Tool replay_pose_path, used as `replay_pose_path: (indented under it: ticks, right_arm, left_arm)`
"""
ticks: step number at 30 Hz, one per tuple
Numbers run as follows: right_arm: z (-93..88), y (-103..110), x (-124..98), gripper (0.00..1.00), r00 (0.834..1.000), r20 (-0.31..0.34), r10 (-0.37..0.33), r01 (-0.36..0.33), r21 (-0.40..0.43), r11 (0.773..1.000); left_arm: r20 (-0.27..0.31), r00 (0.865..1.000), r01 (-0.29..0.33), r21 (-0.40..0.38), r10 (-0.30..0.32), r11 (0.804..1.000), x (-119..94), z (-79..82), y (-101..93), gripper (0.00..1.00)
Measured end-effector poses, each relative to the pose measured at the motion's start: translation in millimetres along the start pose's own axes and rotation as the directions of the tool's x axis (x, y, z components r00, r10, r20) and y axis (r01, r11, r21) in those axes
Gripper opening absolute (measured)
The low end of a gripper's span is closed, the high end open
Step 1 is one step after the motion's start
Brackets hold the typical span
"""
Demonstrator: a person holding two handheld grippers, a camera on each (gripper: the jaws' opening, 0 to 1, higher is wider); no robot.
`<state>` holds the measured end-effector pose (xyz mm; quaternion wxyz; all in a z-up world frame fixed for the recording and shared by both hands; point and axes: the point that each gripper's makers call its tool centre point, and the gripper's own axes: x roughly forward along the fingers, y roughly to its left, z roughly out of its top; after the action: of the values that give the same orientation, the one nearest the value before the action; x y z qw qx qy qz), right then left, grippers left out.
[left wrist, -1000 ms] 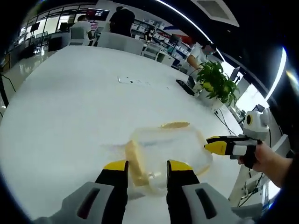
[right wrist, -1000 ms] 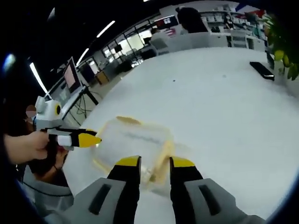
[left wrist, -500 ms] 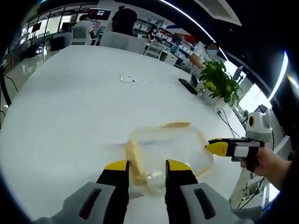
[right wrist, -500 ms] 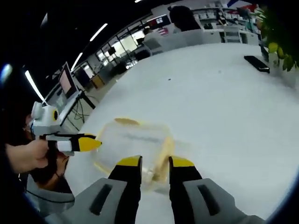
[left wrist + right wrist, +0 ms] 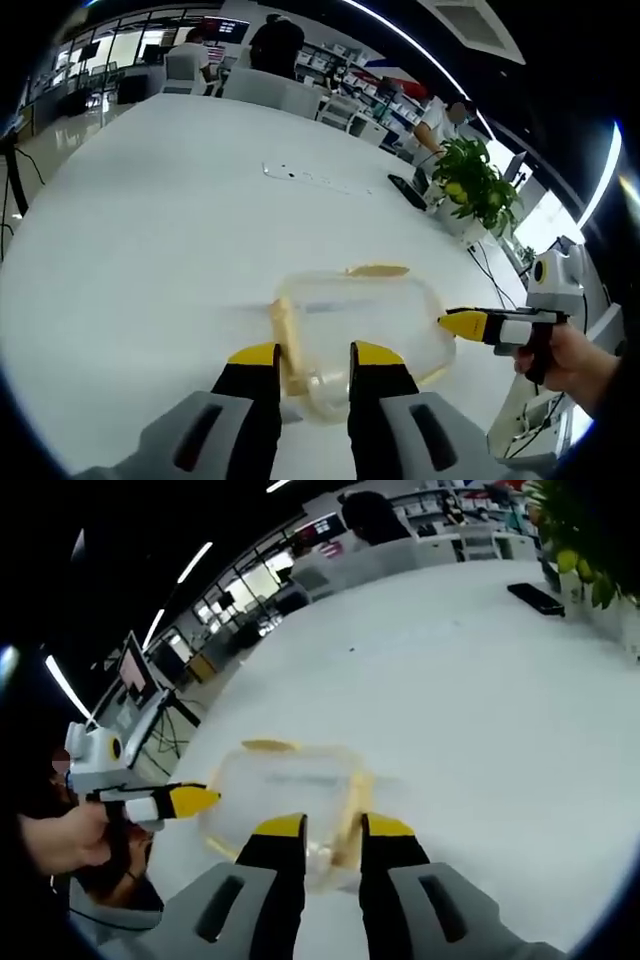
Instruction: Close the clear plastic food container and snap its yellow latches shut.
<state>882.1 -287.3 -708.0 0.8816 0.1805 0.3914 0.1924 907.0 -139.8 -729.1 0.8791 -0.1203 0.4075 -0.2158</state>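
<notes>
Looking along my left gripper [image 5: 313, 358], I see its yellow-tipped jaws spread, flanking the near edge of the clear plastic food container [image 5: 360, 320] on the white table [image 5: 150, 220]; a yellow latch [image 5: 283, 330] lies just beside the left jaw, another latch [image 5: 376, 270] on the far rim. My right gripper [image 5: 462, 322] points at the container's right side, its tips together as far as I can tell. A potted plant [image 5: 475, 185] stands beyond.

From my right gripper [image 5: 332, 827], jaws parted at the container [image 5: 285, 790], whose lid is down; my left gripper [image 5: 185, 800] hovers just left of it
</notes>
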Motion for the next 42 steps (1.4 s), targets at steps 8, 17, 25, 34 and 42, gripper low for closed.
replay_pose_path:
  ticks: [8,17,25,34,42]
  right_arm:
    - [-6.0,0,10,0.14,1.000,0.018,0.026,-0.026,0.029,0.999]
    - [-4.4,-5,7,0.18,0.999,0.007,0.047,-0.048,0.051,0.998]
    - [5.0,-2,2,0.18,0.999,0.041,0.036,-0.034,-0.039,0.999]
    - [21.6,14,-1,0.17,0.994,0.077,0.075,-0.062,-0.159,0.985]
    - [15.5,19,7,0.17,0.994,0.041,0.100,-0.090,-0.201,0.975]
  left_arm:
    - [0.010,1.000,-0.012,-0.005,0.012,1.000,-4,3.4,0.4,0.17]
    - [-0.013,1.000,0.028,-0.020,-0.028,0.999,-7,5.6,3.5,0.20]
    - [-0.019,0.999,0.047,0.146,-0.045,0.988,-11,11.6,0.6,0.18]
    - [0.005,0.998,0.054,0.343,-0.060,0.938,-18,34.2,-7.4,0.20]
    - [-0.016,0.994,0.102,0.488,-0.108,0.867,-18,38.8,-25.7,0.20]
